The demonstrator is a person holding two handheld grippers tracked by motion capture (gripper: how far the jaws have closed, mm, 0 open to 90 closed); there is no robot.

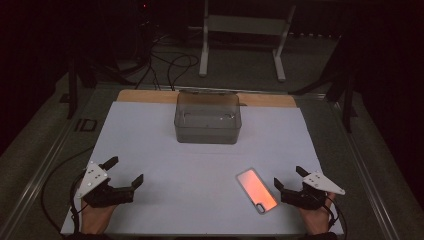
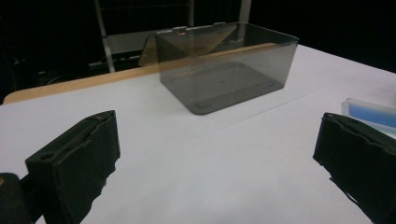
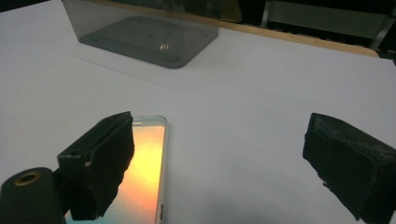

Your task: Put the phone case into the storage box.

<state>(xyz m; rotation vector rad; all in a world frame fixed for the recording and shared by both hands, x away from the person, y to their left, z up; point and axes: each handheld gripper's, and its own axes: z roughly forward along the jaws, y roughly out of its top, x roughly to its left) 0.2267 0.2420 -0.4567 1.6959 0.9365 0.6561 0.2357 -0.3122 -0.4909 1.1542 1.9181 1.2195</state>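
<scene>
Nothing is done yet: I hold both grippers (image 1: 123, 170) (image 1: 288, 176) apart, phone case (image 1: 256, 190) (near right) untouched, clear bin (image 1: 207, 120) empty.

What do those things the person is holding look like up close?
Each hand-held gripper, left and right, has a black body with two blocky black jaws faced in dark padding. A pale three-cornered plate dotted with small holes sits on top of each. A thin dark cable trails from each. The hands are bare.
</scene>
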